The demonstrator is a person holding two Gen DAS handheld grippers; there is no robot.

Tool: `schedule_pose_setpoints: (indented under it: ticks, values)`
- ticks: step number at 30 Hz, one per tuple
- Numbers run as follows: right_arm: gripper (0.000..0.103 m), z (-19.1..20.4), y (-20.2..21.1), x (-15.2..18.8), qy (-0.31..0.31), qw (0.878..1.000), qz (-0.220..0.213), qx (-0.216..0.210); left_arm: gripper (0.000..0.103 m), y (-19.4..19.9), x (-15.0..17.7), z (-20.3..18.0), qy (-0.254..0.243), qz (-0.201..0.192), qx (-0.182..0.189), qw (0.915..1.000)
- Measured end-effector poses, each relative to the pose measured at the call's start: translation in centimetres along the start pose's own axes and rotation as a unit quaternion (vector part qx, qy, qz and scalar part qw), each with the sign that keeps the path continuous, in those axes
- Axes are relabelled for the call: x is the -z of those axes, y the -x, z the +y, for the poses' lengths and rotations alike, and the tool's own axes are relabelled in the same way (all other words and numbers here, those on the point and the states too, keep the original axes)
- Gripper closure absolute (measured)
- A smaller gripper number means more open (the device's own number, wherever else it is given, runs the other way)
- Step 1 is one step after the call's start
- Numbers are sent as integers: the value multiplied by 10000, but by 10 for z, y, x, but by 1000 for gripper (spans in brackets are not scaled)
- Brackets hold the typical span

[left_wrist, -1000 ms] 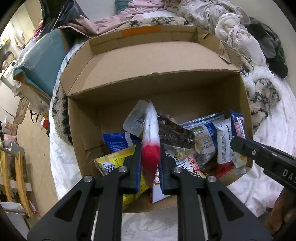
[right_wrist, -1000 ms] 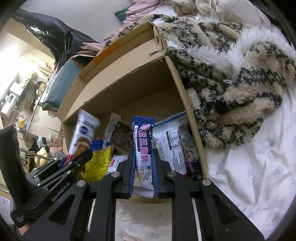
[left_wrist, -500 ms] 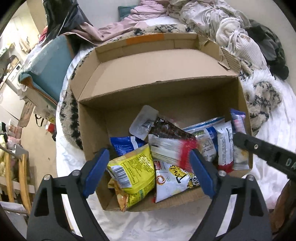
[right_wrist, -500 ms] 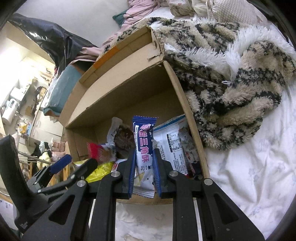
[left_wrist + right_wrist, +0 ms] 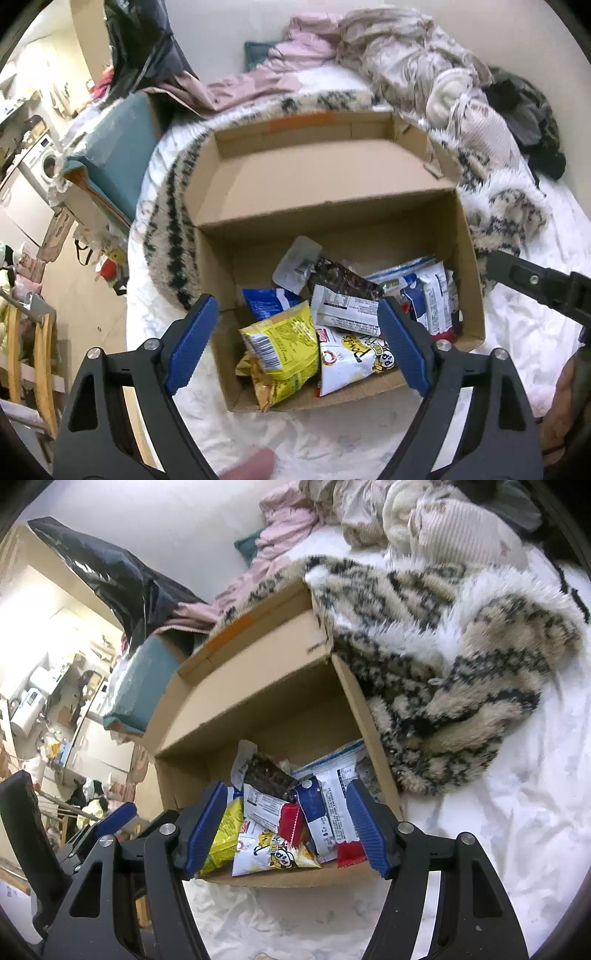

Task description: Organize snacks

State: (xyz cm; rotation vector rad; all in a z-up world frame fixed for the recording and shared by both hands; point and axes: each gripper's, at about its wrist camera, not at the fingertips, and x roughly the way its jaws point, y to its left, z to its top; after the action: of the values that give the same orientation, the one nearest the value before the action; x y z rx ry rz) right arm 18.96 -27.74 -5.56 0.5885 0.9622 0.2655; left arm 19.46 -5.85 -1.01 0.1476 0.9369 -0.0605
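We just let go of two snacks. Our left gripper (image 5: 297, 341) is wide open and empty; the white and red packet (image 5: 347, 314) it held lies flat in the cardboard box (image 5: 325, 181). Our right gripper (image 5: 286, 825) is opening, nothing between its jaws; the blue and white bar (image 5: 312, 810) now leans in the box at 3 o'clock. Both snacks are put away, so we can fetch more.

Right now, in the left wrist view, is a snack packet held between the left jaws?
No. The left gripper stands wide open over the cardboard box, nothing between its jaws.
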Motion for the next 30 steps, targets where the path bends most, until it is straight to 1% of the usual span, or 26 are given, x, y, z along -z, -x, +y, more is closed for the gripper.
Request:
schedule_pose_setpoints:
  ticks: [2,6,7,9,10,12,15,17,20,21,22,23,24,25,29,30]
  values:
    - [33,2,11,2,15,9999,-110,-29,17,8,1,5,46,-119,-12,9999]
    - [30,8,32,8,108,9994,-333,-13,17,32,7,15,136,-548,-64,9984]
    - [29,9,35,8,122,9992,-372,-25,17,37,10,18,168,-614,-30,9980]
    - [22,12,45,12,186,9986,-502,-17,17,44,17,24,225,-675,5,9975]
    - [21,14,49,15,235,9982,-552,-2,17,47,20,27,261,-698,22,9972]
    - [17,18,55,20,349,9974,-621,60,17,53,31,36,387,-743,60,9965]
    - [15,20,60,31,441,9969,-632,170,17,60,49,50,589,-762,94,9953]
    - [15,24,64,42,565,9961,-625,262,14,63,60,57,664,-727,82,9951]
    - [15,28,69,56,711,9949,-631,344,14,68,80,68,719,-636,-31,9954]
    - [15,30,71,61,770,9942,-639,387,14,69,87,70,771,-580,-27,9953]
    - [14,31,73,66,819,9937,-638,428,14,71,95,74,863,-540,53,9948]
    - [12,32,74,71,849,9933,-630,463,14,72,100,76,903,-533,82,9945]
    - [8,34,75,77,909,9925,-622,539,14,74,106,78,926,-548,77,9942]
    - [6,35,76,82,943,9918,-625,586,14,76,111,80,936,-604,49,9938]
    - [4,42,77,100,1112,9888,-645,755,14,78,121,84,1044,-785,17,9914]
    - [1,44,77,104,1161,9877,-670,808,14,79,121,85,1077,-806,24,9909]
